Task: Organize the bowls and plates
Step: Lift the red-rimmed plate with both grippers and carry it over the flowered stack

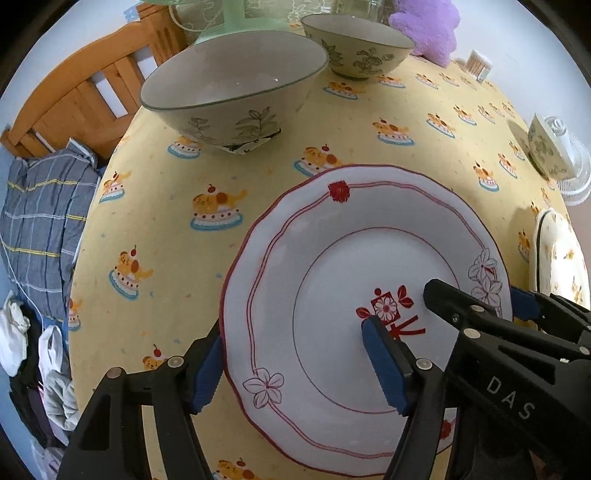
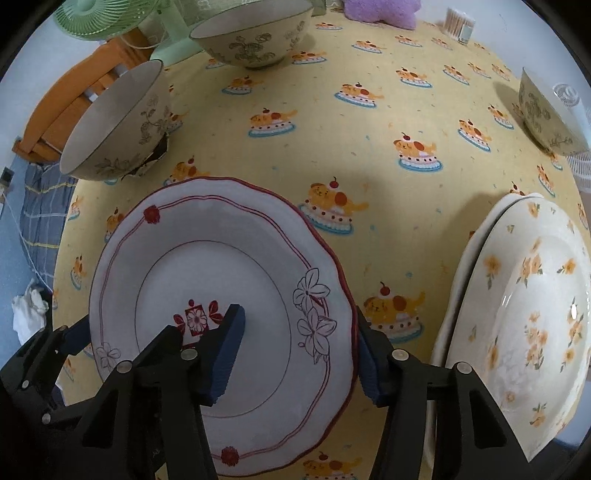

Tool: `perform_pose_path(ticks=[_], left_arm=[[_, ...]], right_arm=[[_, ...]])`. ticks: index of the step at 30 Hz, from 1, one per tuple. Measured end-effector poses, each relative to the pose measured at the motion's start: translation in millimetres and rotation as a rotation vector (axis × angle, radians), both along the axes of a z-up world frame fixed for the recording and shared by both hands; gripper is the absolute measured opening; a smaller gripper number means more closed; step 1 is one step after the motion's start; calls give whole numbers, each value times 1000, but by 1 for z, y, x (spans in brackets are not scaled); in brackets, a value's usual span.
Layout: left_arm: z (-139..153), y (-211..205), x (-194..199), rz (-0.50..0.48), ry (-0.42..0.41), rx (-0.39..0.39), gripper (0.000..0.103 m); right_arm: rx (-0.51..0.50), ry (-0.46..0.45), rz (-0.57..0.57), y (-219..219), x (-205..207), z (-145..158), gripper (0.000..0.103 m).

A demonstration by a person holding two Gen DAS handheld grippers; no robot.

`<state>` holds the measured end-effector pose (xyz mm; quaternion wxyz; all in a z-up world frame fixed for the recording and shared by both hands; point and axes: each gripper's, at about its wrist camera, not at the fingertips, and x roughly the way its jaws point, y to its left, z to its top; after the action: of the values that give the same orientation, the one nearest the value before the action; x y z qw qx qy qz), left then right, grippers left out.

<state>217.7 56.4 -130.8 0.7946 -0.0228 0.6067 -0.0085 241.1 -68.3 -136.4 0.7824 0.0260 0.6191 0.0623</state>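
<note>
A white plate with red trim (image 1: 332,258) (image 2: 207,266) lies on the yellow tablecloth (image 1: 166,229). My left gripper (image 1: 295,369) is open and straddles the plate's left rim, one finger over the plate, one outside it. My right gripper (image 2: 299,350) is open and straddles the plate's right rim the same way; it also shows in the left wrist view (image 1: 480,310). A cream plate with orange flowers (image 2: 524,314) (image 1: 561,254) lies on another plate to the right. Three floral bowls (image 1: 232,88) (image 1: 358,44) (image 1: 546,147) stand further back.
A green fan (image 2: 103,18), a purple plush (image 1: 428,26) and a cotton-swab jar (image 2: 460,22) stand at the table's far edge. A wooden chair (image 1: 85,92) and a bed with checked bedding (image 1: 37,221) are off the left edge.
</note>
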Motion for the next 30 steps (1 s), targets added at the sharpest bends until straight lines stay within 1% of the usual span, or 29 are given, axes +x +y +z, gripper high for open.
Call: perform_pose_path(ticks=[4, 9, 12, 14, 22, 24, 27, 30], left_arm=[[0, -2, 2, 0, -3, 0, 72], [3, 0, -2, -25, 2, -14, 71], [7, -2, -6, -39, 4, -27, 70], [11, -2, -9, -48, 4, -49, 70], [33, -8, -21, -87, -30, -84, 70], [39, -10, -24, -107, -40, -104, 70], [49, -14, -30, -139, -60, -114, 70], [59, -22, -35, -166, -75, -122, 70]], right_arm=[[-2, -2, 1, 0, 1, 1, 58], [-24, 3, 9, 3, 0, 4, 58], [-44, 7, 11, 2, -3, 7, 58], [-61, 8, 7, 0, -6, 11, 58], [-90, -17, -37, -6, -22, 37, 58], [-105, -32, -60, -11, -29, 46, 58], [-101, -45, -99, -19, -41, 57, 58], [-112, -65, -130, -26, -40, 66, 58]])
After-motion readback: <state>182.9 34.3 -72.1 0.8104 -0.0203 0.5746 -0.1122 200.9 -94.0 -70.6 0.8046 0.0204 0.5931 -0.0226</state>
